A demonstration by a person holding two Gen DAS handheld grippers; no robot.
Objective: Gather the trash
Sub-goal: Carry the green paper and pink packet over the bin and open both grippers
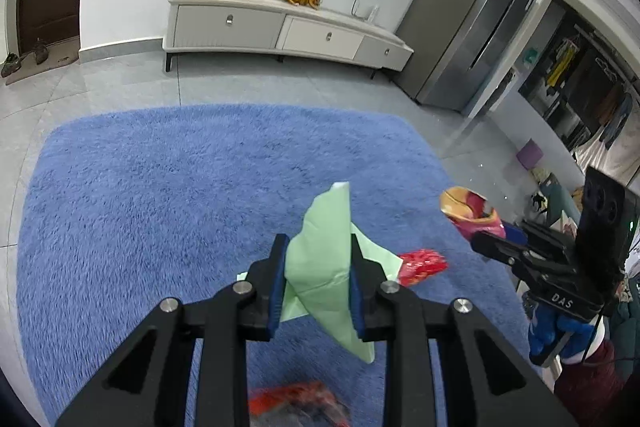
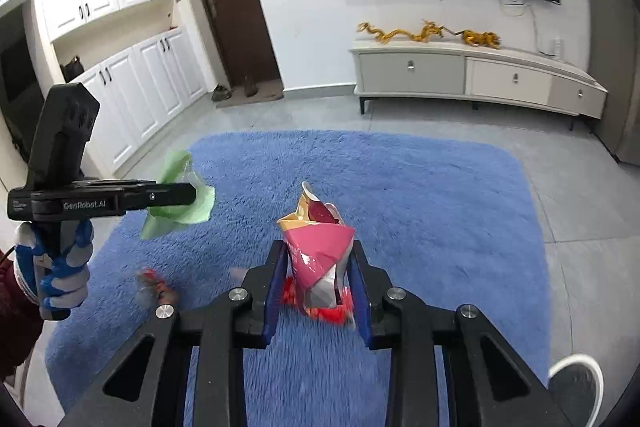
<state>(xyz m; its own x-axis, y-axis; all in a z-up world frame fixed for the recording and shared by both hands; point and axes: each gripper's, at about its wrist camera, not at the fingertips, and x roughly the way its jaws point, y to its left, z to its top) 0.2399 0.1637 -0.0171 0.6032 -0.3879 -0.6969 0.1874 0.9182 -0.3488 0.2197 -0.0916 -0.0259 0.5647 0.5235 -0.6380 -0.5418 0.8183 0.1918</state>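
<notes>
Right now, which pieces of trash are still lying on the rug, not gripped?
The red wrappers on the blue rug. The green paper is clamped in the left gripper, the pink bag in the right gripper.

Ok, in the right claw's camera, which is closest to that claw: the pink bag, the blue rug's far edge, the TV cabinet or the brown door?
1. Pink bag, gripped inside the right claw.
2. Blue rug's far edge, ahead on the floor.
3. TV cabinet, right side by the wall, and the brown door, far left: too close to call.
</notes>
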